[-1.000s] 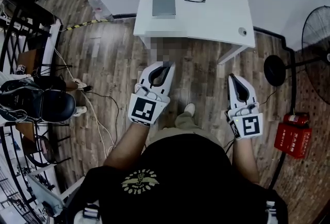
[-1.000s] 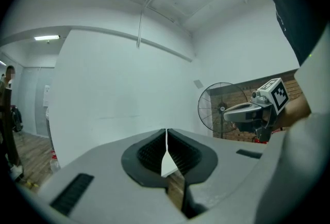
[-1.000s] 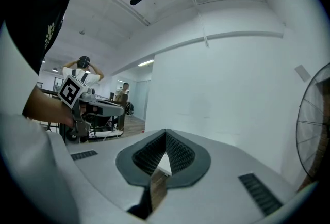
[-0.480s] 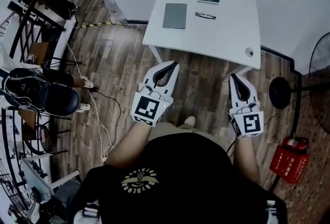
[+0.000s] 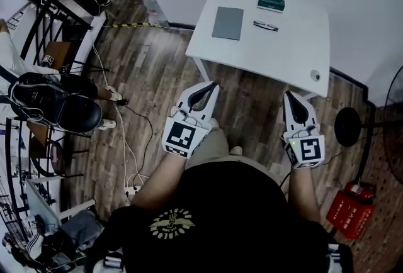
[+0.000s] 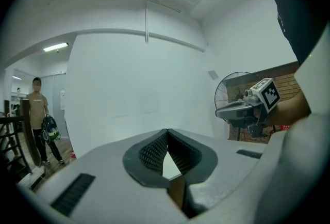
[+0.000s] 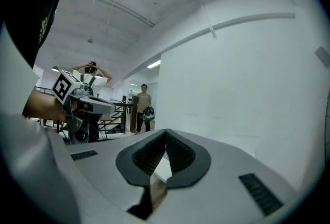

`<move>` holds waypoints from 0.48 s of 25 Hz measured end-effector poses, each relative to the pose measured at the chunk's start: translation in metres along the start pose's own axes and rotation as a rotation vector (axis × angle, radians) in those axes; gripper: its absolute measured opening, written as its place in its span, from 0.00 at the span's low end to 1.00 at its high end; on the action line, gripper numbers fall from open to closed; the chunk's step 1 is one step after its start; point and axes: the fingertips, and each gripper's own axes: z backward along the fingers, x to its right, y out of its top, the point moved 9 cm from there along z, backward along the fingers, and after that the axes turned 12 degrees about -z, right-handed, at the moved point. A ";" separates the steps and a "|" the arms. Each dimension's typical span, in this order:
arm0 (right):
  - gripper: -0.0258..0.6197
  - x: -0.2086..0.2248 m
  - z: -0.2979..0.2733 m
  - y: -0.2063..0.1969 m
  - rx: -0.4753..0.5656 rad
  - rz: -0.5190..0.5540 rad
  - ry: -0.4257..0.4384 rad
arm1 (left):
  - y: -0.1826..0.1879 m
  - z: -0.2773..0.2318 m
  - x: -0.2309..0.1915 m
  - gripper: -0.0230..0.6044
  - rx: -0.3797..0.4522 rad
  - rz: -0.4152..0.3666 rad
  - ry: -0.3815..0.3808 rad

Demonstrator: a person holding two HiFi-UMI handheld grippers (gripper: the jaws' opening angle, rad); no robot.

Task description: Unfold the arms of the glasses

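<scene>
Before the table [image 5: 283, 48], left claw [image 5: 215, 84] and right claw [image 5: 287, 94] reach forward, closed.

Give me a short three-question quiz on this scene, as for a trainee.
1. True or false: the glasses lie on the white table, near the green box, away from both hand-held grippers.
2. In the head view, which lies farthest left on the table? A) grey flat pad; B) green box; C) glasses.
3. Fill in: the left hand-held gripper and right hand-held gripper both have jaws that are ____.
Key: 1 true; 2 A; 3 shut.
</scene>
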 end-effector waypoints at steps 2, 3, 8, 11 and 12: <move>0.04 -0.001 -0.005 0.001 0.000 0.002 0.005 | 0.000 -0.002 -0.003 0.05 0.000 -0.002 -0.002; 0.04 0.000 -0.008 0.002 -0.001 -0.003 0.007 | -0.001 -0.004 -0.005 0.05 0.000 -0.006 -0.005; 0.04 0.007 -0.031 0.007 0.018 -0.040 -0.001 | -0.006 -0.021 -0.022 0.05 0.013 -0.022 -0.020; 0.04 0.009 -0.041 0.008 0.017 -0.035 -0.015 | -0.010 -0.035 -0.034 0.05 0.017 -0.018 -0.024; 0.04 0.011 -0.044 0.008 0.014 -0.035 -0.019 | -0.011 -0.040 -0.038 0.05 0.017 -0.015 -0.022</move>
